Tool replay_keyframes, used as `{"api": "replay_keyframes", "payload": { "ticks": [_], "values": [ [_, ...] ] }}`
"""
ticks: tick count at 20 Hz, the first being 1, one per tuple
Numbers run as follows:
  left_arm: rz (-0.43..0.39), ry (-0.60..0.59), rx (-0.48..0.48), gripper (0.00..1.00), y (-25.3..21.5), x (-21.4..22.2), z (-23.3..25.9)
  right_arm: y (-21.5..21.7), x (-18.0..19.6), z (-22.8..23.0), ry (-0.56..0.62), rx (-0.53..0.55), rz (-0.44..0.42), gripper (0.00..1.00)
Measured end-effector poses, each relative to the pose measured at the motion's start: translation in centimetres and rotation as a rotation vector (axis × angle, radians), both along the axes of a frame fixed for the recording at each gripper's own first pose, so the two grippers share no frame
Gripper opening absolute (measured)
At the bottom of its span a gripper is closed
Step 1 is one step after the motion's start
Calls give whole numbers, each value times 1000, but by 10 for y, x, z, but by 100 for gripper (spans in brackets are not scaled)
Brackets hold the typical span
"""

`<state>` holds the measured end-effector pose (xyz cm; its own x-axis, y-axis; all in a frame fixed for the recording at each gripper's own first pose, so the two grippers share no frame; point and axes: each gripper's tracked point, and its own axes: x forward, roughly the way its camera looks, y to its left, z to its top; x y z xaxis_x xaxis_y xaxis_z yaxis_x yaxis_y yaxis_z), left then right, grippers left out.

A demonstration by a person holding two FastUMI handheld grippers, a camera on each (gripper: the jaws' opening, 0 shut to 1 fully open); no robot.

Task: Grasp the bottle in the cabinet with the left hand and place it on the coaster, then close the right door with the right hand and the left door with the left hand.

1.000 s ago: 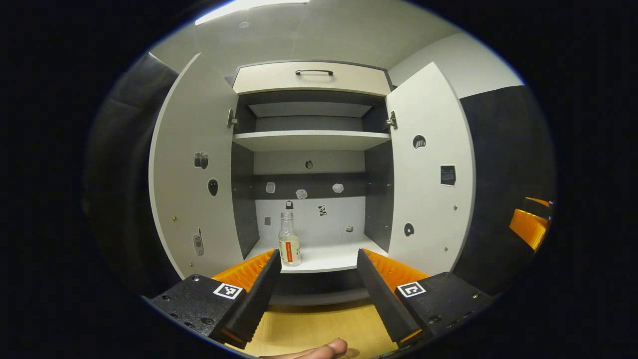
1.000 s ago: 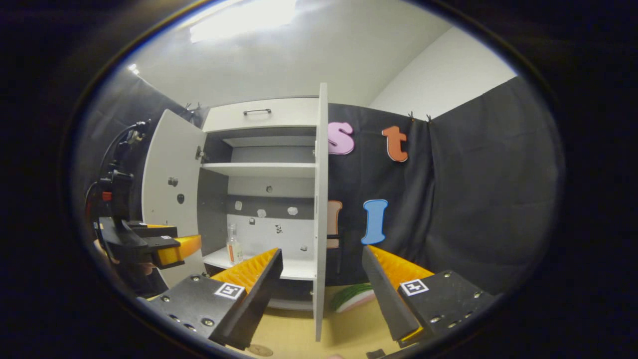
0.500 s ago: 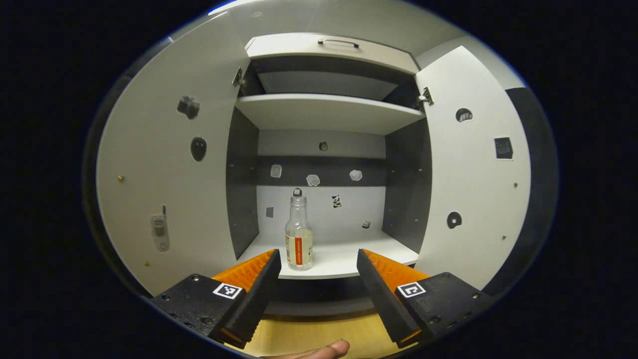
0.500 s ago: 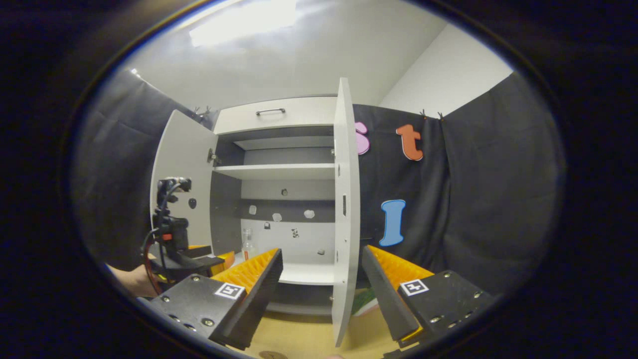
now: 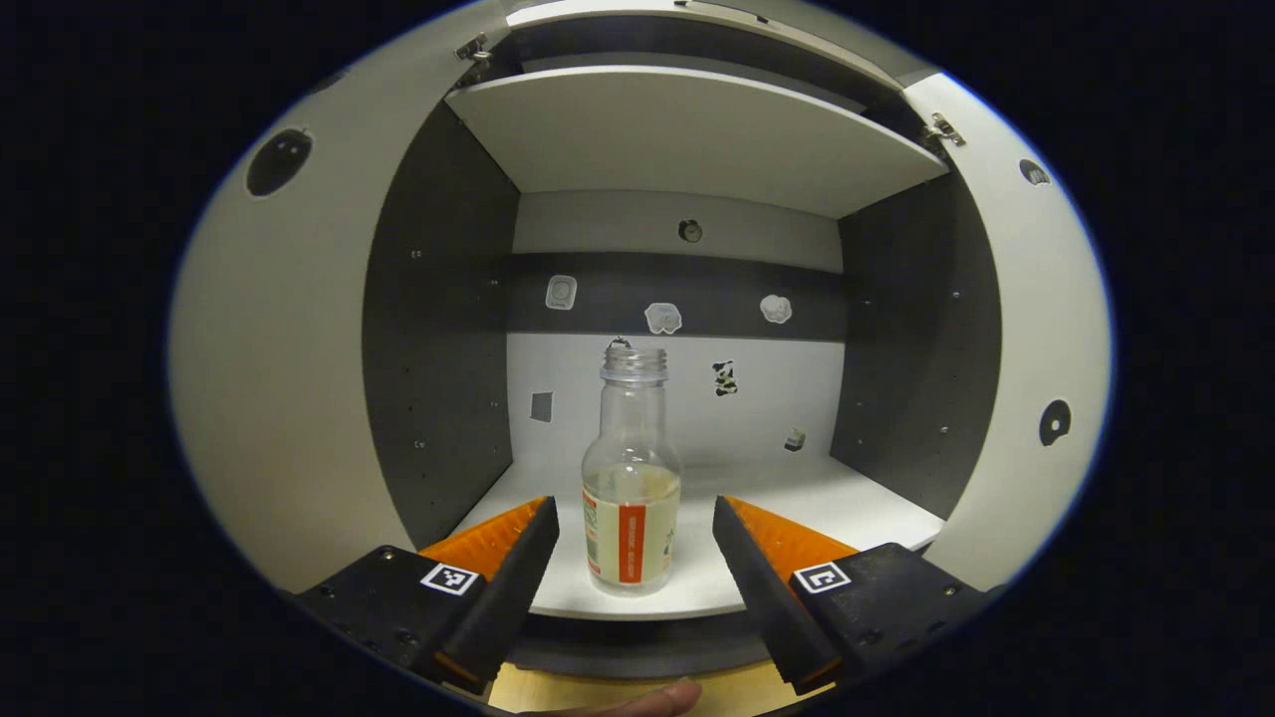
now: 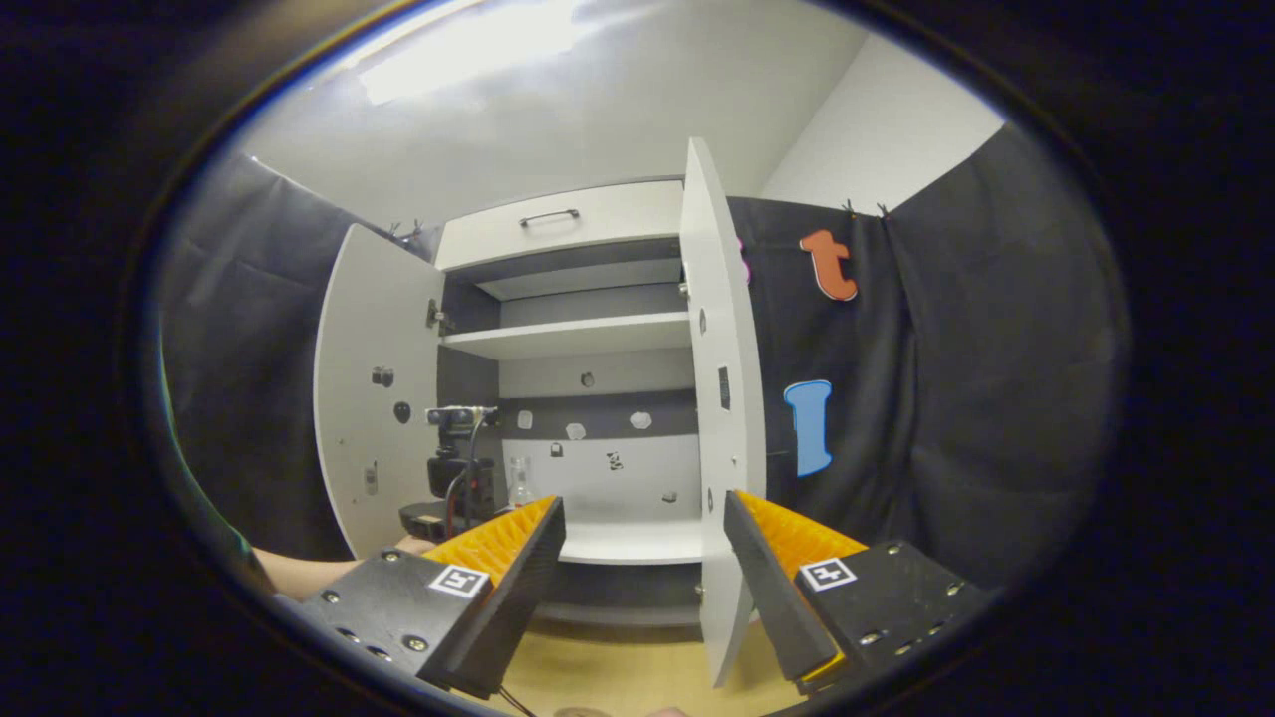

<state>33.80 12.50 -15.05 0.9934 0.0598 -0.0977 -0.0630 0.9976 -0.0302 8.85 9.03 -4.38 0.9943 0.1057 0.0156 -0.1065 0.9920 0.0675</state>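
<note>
A clear glass bottle (image 5: 631, 488) with a little pale liquid and a striped label stands upright near the front edge of the cabinet's lower shelf (image 5: 797, 508). My left gripper (image 5: 630, 588) is open just in front of it, one finger on each side, neither touching the glass. In the right gripper view the same bottle (image 6: 519, 482) peeks out past the left gripper (image 6: 448, 503), which a hand holds at the cabinet mouth. My right gripper (image 6: 642, 588) is open and holds nothing, back from the cabinet, facing the edge of the open right door (image 6: 722, 418). The left door (image 6: 374, 398) also stands open.
An upper shelf (image 5: 687, 129) hangs over the bottle, and dark side walls (image 5: 438, 329) close in on both sides. A drawer with a handle (image 6: 558, 224) tops the cabinet. Wooden tabletop (image 6: 618, 677) lies below. Black cloth (image 6: 956, 398) hangs to the right.
My left gripper has moved forward into the cabinet mouth, so the bottle now stands between its fingers. The right gripper has drifted slightly, bringing the right door's edge nearer its centre.
</note>
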Motion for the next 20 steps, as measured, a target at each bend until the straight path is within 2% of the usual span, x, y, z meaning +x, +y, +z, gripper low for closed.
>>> {"api": "replay_keyframes", "payload": {
  "ticks": [5, 9, 10, 11, 12, 13, 17, 20],
  "values": [
    [7, 41, 7, 99, 11, 39, -16, -19, 1, -9, 23, -9, -42, 98],
    [2, 1, 17, 99, 9, 57, -10, -40, -9, -16, 46, 38, -77, 98],
    [-21, 17, 13, 92, 3, 60, -12, -47, -12, -18, 55, 51, -97, 98],
    [-24, 22, 17, 86, 2, 56, -11, -54, -17, -21, 68, 74, -118, 98],
    [-11, 28, 27, 80, 5, 53, -9, -59, -23, -21, 78, 100, -127, 94],
    [-1, 30, 32, 79, 4, 48, -7, -65, -29, -21, 81, 122, -131, 99],
    [-23, 1, 18, 80, -17, 8, 14, -97, -52, -16, 72, 185, -155, 99],
    [-54, -52, -10, 79, -38, -36, 37, -120, -72, -14, 57, 145, -183, 98]
  ]
}}
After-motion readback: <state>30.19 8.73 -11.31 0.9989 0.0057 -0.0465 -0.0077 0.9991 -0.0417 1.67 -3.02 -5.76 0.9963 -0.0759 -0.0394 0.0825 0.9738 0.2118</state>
